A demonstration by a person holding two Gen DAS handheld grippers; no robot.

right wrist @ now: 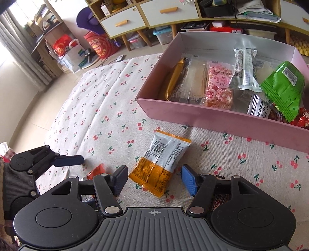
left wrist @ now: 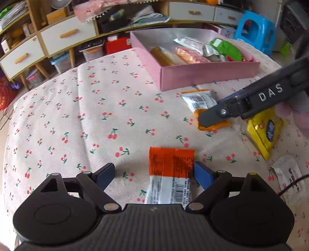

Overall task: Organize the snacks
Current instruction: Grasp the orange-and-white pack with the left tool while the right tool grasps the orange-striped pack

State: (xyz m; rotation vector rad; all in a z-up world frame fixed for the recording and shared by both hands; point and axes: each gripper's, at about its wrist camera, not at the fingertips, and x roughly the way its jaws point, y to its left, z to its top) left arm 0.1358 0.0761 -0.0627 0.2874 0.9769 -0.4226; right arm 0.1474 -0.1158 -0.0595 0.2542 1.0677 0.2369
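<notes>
A red-orange and white snack packet (left wrist: 171,173) lies on the cherry-print cloth between the fingers of my left gripper (left wrist: 154,174), which is open; its right pad sits against the packet's edge and the left pad stands apart. A yellow-orange and white packet (right wrist: 161,162) lies between the open fingers of my right gripper (right wrist: 155,179), and neither pad presses on it. Just beyond it stands the pink box (right wrist: 212,119), which holds several wrapped snacks. In the left wrist view the same packet (left wrist: 200,100) lies under the right gripper's finger (left wrist: 210,115), in front of the pink box (left wrist: 193,75).
A yellow packet (left wrist: 264,131) and a white packet (left wrist: 287,173) lie on the cloth at the right. A dark packet (right wrist: 220,201) shows under the right gripper. White drawers (right wrist: 168,11) and a blue stool (left wrist: 255,29) stand beyond the table. The cloth's left part (left wrist: 77,115) is bare.
</notes>
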